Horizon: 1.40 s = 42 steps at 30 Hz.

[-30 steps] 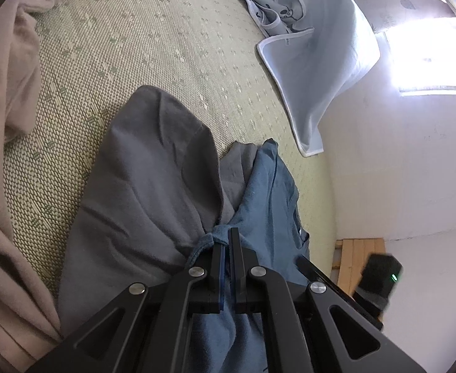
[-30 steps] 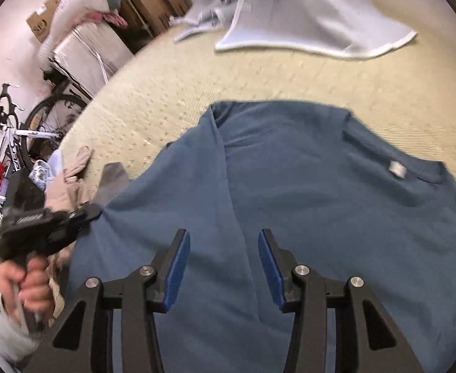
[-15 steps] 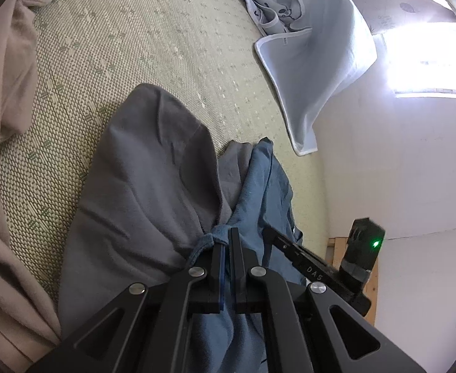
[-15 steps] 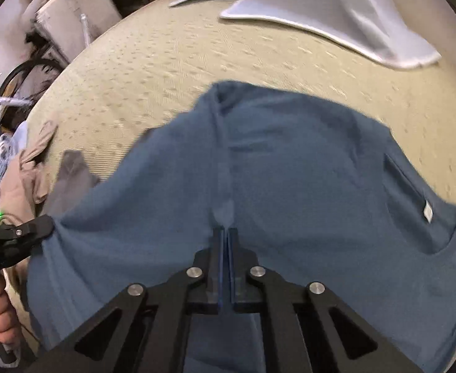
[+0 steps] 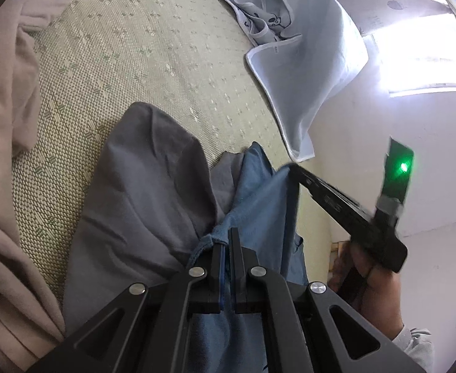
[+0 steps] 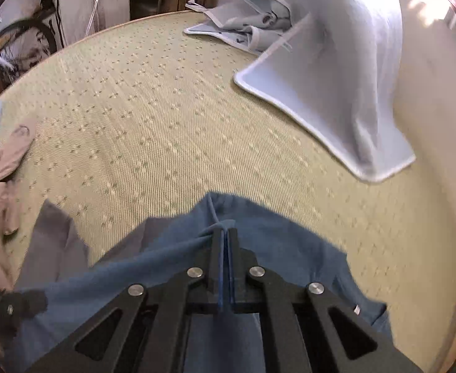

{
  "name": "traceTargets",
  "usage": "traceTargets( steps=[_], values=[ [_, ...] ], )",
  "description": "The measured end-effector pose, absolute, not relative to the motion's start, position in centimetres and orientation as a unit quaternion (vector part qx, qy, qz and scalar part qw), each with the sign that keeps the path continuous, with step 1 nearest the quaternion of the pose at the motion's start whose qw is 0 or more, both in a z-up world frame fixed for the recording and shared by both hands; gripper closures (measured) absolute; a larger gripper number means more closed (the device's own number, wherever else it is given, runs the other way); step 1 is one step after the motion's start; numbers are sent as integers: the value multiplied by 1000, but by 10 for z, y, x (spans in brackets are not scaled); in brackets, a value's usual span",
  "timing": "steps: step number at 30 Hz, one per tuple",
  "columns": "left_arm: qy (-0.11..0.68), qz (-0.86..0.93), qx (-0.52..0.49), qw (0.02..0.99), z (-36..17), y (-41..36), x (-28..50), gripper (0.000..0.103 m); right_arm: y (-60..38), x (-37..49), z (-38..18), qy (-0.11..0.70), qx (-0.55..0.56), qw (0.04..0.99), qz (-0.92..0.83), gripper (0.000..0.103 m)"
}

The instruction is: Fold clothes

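The blue T-shirt [image 6: 172,267], soft, light and floppy, hung bunched above the woven mat [image 6: 172,118], both the left gripper [image 5: 226,242] and right gripper [image 6: 225,233] clamped on hem folds, seemingly the best holds.

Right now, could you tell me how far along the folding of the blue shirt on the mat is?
Early stage. Done: nothing on the mat looks folded yet. In hand: the left gripper and the right gripper are both shut on the blue shirt, lifting its cloth into a bunch. Left: lay the shirt folded, then the grey garment, the beige garment and the light blue cloth.
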State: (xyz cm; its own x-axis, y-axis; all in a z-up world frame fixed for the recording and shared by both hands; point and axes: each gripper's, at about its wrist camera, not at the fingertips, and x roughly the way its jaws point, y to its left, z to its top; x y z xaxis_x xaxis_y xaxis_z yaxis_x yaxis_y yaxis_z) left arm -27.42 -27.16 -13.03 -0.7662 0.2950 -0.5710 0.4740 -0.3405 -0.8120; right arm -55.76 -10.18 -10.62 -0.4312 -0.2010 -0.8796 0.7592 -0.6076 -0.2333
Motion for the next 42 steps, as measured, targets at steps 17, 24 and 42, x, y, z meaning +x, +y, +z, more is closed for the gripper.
traceTargets(
  steps=[17,24,42],
  values=[
    [564,-744,352,61,-133,-270,-278,102,-75,-594,-98,196,474,290,-808,55],
    [582,-732,352,52,-134,-275,-277,102,-114,-618,-138,175,531,313,-768,57],
    [601,-721,343,49,-133,-281,-263,102,-160,-650,-122,136,550,269,-779,101]
  ],
)
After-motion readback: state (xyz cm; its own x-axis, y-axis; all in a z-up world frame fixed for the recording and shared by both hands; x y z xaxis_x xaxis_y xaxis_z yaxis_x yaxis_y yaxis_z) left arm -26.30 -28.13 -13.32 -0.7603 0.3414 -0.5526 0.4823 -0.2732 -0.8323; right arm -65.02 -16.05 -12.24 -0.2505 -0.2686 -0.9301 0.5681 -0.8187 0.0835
